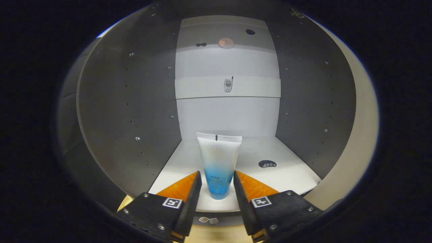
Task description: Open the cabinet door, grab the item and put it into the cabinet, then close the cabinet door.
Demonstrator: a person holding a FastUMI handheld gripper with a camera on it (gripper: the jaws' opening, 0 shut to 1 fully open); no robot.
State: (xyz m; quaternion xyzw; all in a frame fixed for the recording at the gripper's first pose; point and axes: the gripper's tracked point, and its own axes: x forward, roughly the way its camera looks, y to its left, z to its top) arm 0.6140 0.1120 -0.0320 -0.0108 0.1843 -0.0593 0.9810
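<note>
Both jaws of the gripper (217, 179) narrowly apart, flanking upright tube (218, 162)

One tube (218, 165), upright on the cabinet (128, 111) floor between two fingers (193, 194) of one gripper (217, 184), seemingly just clear of both. One oval hole (267, 164) in the floor, right of the tube. One shelf (227, 87) farther back, bearing one small fitting (228, 84), perhaps a clip.
</note>
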